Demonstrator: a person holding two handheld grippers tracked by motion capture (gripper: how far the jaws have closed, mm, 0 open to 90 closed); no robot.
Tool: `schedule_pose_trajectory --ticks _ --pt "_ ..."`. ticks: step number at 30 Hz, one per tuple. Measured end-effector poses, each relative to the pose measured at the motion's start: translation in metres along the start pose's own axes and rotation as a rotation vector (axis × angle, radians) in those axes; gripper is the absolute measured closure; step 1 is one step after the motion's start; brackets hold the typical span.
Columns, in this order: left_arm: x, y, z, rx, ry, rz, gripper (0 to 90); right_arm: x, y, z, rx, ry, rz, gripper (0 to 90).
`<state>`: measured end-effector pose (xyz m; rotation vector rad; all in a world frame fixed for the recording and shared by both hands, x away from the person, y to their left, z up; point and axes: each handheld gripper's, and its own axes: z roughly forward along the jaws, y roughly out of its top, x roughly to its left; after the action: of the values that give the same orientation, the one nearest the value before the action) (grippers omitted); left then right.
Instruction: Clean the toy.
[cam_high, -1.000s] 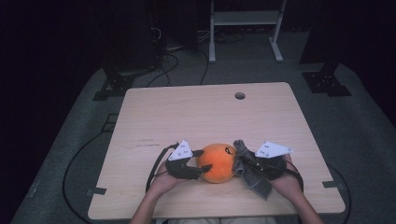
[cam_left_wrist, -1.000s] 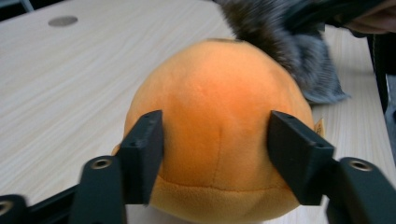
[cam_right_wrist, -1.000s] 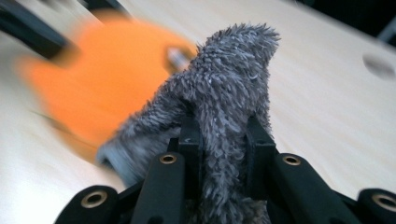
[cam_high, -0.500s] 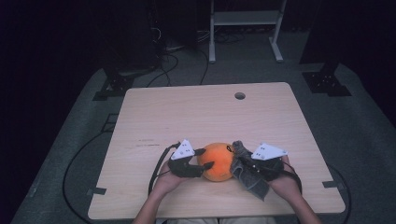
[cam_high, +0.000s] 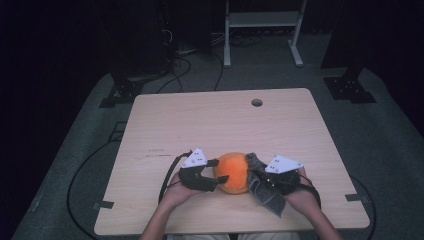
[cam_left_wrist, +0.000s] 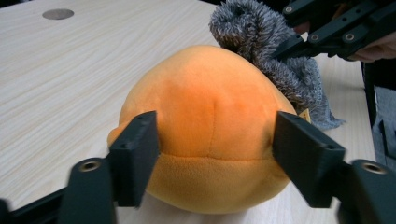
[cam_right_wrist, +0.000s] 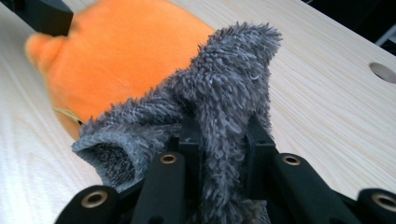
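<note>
An orange plush toy (cam_high: 234, 172) sits on the light wooden worktop (cam_high: 220, 125) near the person's edge, between the two claws. The left claw (cam_left_wrist: 217, 154) has its jaws set either side of the toy's rounded body; they have just been opening, and in the left gripper view the right jaw stands just off the plush while the left one sits at its flank without denting it, so the toy is between them but not squeezed. The right claw (cam_right_wrist: 223, 140) is clamped on a fuzzy grey cloth (cam_right_wrist: 224, 102), pinching a fold of it that stands up between the jaws. The cloth lies against the toy's side, touching it, and part of it hangs down onto the worktop toward the person's right hand (cam_high: 300, 192). A small yellowish tag (cam_left_wrist: 306, 115) pokes out where toy and cloth meet; any writing on it is too small to read. A round hole (cam_high: 257, 102) sits far back in the worktop.
</note>
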<state>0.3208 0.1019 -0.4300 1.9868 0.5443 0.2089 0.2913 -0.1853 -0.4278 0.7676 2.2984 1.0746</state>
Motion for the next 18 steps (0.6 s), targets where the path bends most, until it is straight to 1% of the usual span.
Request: schedule_pose_trajectory --ticks 2,4,5,6,7,9,10,11,12,13,14,15,16,17,18 --pt "0.0 0.0 0.002 -0.016 0.009 -0.012 38.0 -0.001 0.001 -0.003 0.0 -0.009 0.008 73.2" --pt "-0.001 0.0 0.003 -0.027 0.011 -0.015 39.4 0.005 0.007 -0.011 -0.035 0.005 -0.011 73.3" --pt "-0.002 0.0 0.004 -0.038 0.005 -0.016 39.7 0.009 0.01 -0.014 -0.051 0.023 -0.018 73.3" --pt "-0.003 0.0 0.005 -0.04 0.007 -0.012 39.9 0.016 0.015 -0.016 -0.082 0.073 -0.024 73.3" --pt "-0.003 0.001 0.006 -0.037 0.009 0.001 40.1 0.022 0.019 -0.016 -0.09 0.096 -0.035 73.3" --pt "-0.004 0.0 0.006 -0.033 0.012 0.008 40.0 0.029 0.022 -0.011 -0.069 0.092 -0.071 73.3" --pt "-0.004 0.0 0.005 -0.025 0.008 0.006 39.5 0.029 0.021 -0.007 -0.061 0.091 -0.071 73.3" --pt "-0.003 0.001 0.003 -0.027 0.007 0.001 36.2 0.025 0.018 -0.003 -0.061 0.103 -0.048 73.3" --pt "-0.003 0.002 0.001 -0.028 0.02 -0.011 28.4 0.021 0.016 0.0 -0.063 0.114 -0.028 73.3" --pt "-0.002 0.004 0.001 -0.01 0.044 -0.031 17.3 0.019 0.016 0.0 -0.065 0.113 -0.023 73.3" --pt "-0.001 0.005 0.0 0.02 0.049 -0.037 10.2 0.018 0.016 -0.001 -0.064 0.112 -0.021 73.3" --pt "-0.001 0.005 0.0 0.028 0.042 -0.036 9.1 0.019 0.016 -0.001 -0.064 0.113 -0.021 73.3" --pt "-0.001 0.003 0.0 0.025 0.017 -0.037 11.0 0.019 0.015 -0.001 -0.063 0.113 -0.022 73.2" --pt "-0.001 0.002 0.001 0.025 -0.002 -0.033 16.2 0.02 0.015 -0.001 -0.063 0.112 -0.025 73.2" --pt "-0.002 0.001 0.002 0.021 -0.006 -0.025 19.4 0.02 0.015 -0.001 -0.061 0.112 -0.027 73.2"
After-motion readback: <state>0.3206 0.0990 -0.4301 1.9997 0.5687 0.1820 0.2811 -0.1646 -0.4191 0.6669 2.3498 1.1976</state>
